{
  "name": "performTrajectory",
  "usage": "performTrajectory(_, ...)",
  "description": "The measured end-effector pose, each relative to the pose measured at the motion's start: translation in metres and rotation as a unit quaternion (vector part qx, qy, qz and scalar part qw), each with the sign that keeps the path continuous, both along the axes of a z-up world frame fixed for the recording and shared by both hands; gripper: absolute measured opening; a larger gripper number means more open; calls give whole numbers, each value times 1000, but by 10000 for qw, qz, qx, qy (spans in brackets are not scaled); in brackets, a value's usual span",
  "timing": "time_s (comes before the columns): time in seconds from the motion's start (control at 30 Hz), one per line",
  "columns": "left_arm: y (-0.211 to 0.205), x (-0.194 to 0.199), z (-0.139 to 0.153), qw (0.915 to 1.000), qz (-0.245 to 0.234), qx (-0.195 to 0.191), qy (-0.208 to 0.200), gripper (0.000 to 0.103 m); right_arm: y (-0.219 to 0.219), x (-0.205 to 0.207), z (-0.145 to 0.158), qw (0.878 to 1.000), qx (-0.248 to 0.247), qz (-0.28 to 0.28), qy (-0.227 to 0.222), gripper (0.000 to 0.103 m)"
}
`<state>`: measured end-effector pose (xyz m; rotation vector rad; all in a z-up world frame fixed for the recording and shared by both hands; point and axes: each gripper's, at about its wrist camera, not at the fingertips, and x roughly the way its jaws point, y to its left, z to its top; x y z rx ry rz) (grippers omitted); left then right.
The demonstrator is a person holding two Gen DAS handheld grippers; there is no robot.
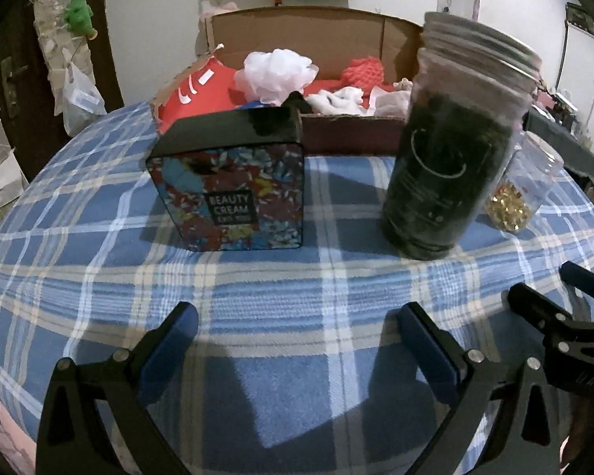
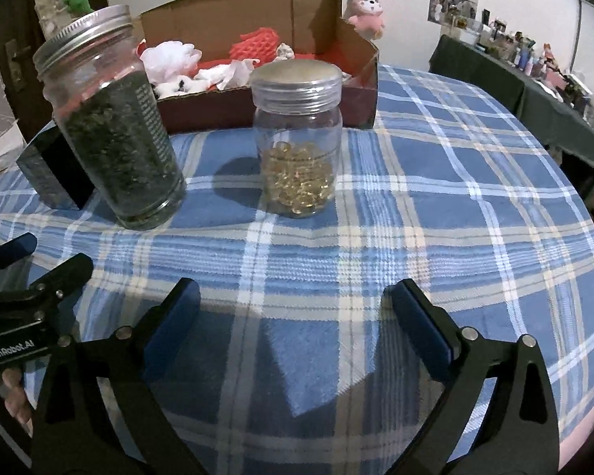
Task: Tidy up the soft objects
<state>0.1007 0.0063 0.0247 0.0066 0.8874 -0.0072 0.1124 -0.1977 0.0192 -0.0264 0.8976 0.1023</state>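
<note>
At the back of the table stands an open cardboard box (image 1: 316, 19) (image 2: 257, 4) with soft things in it: a white mesh pouf (image 1: 275, 73) (image 2: 170, 57), a red cloth (image 1: 202, 87), an orange-red foam net (image 1: 362, 71) (image 2: 257, 41) and white cloths (image 1: 340, 101) (image 2: 225, 73). My left gripper (image 1: 297, 328) (image 2: 49, 255) hovers open over the near part of the blue plaid tablecloth (image 1: 257, 277), holding nothing. Beside it, my right gripper (image 2: 295, 297) (image 1: 554, 289) is open too, nothing between its fingers. Both are well short of the box.
In front of the box stand a patterned "Beauty Cream" box (image 1: 233, 194), a tall jar of dark green leaves (image 1: 451, 158) (image 2: 115, 126) and a small jar of golden beads (image 2: 299, 138) (image 1: 522, 194). A pink plush toy (image 2: 366, 10) shows behind the box's right corner.
</note>
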Motion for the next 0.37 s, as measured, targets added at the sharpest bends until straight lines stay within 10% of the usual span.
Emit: performTrajectory(0.37,0,1,0,10000,5,5,-8,103,-1,-1,0,10000,13,-6,-7,101)
